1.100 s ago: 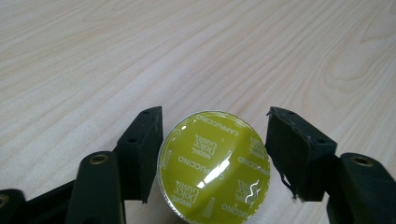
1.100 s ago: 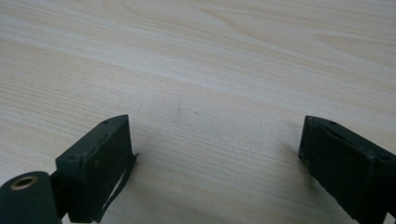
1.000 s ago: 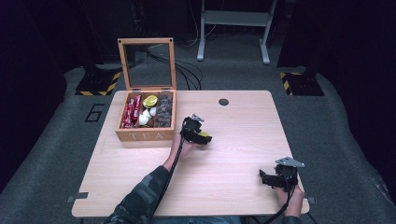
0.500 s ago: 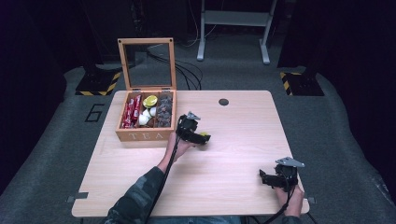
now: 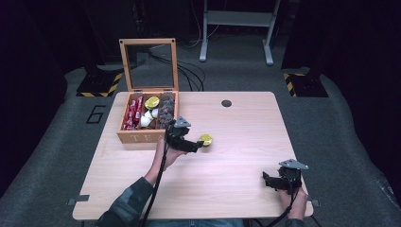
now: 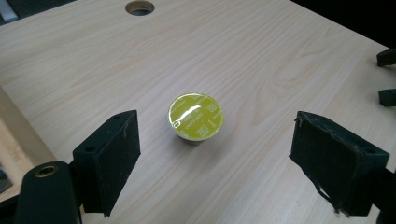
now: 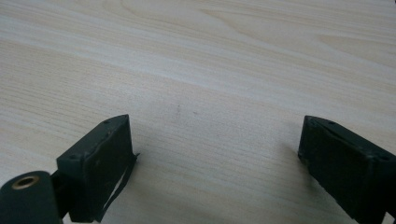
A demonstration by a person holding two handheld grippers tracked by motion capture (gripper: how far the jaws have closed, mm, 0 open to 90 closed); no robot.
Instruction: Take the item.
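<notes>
A yellow foil-topped capsule (image 5: 205,139) stands on the bare wooden table (image 5: 236,123), just right of the tea box. My left gripper (image 5: 195,145) is open beside it, its tips close to the capsule. In the left gripper view the capsule (image 6: 196,116) sits on the wood just ahead of the wide-apart jaws, touching neither, and my left gripper (image 6: 217,156) holds nothing. My right gripper (image 5: 267,180) rests low near the table's front right corner. My right gripper (image 7: 215,140) is open over plain wood.
A wooden tea box (image 5: 142,138) with its glass lid (image 5: 149,64) raised stands at the table's left, holding red packets, white, dark and yellow capsules. A round cable hole (image 5: 226,103) lies at the back. The right gripper's jaws (image 6: 386,77) show far off.
My left gripper has drawn back a little toward the box, and the yellow capsule now shows on the table apart from its jaws. The right gripper has stayed put.
</notes>
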